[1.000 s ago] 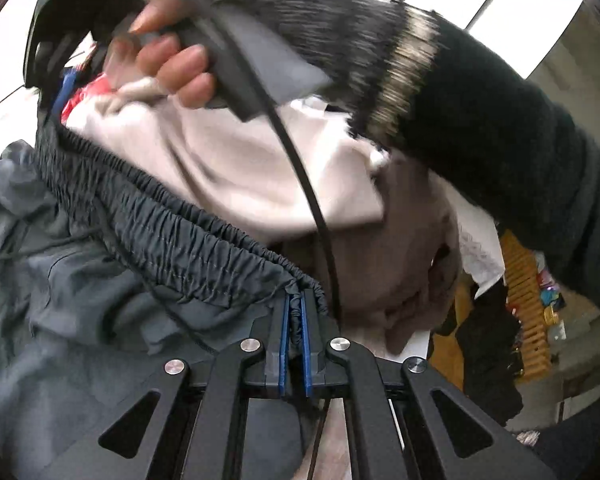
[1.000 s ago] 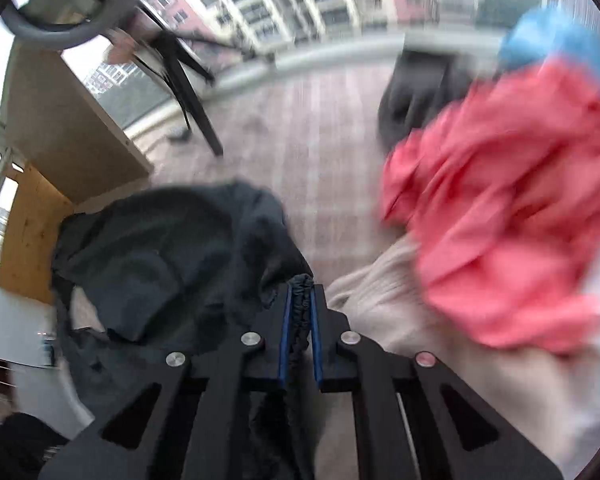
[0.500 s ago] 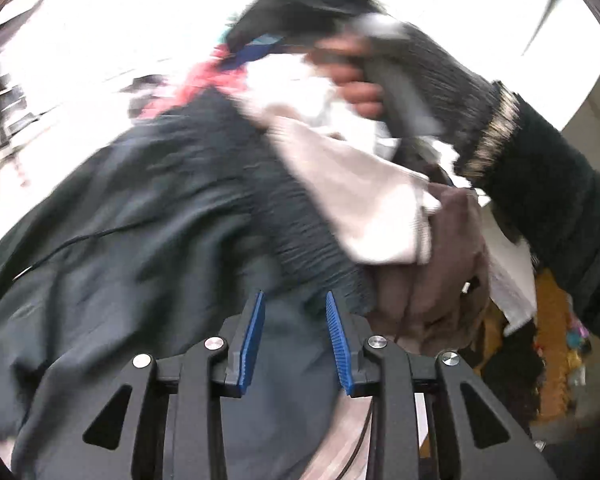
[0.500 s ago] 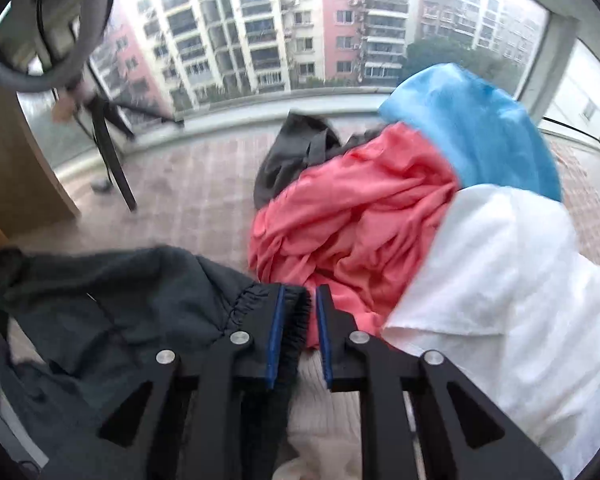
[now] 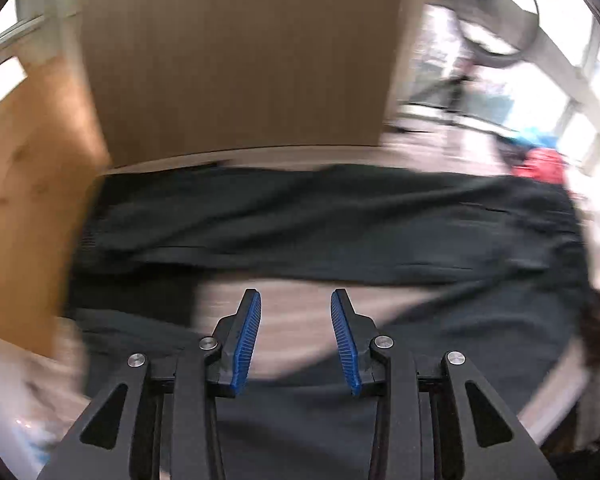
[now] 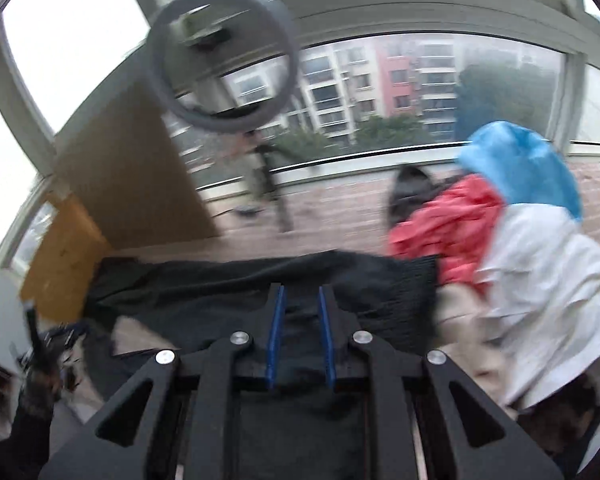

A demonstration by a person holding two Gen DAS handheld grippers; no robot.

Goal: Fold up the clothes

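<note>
The dark trousers [image 5: 332,220] lie spread on the pale checked floor [image 6: 332,216], long axis running side to side across both views, the gathered waistband end toward the heap of clothes [image 6: 512,248] at the right. The left gripper [image 5: 296,338] hangs above them, its jaws having just been opening, nothing between. The right gripper [image 6: 300,336] has jaws slightly apart over the dark cloth; whether they pinch it I cannot tell.

One dark trousers [image 6: 260,284] spread near. Far right heap: one red garment [image 6: 448,224], one blue [image 6: 520,160], one white [image 6: 548,288]. Two grippers [image 5: 296,336] [image 6: 300,332].
</note>
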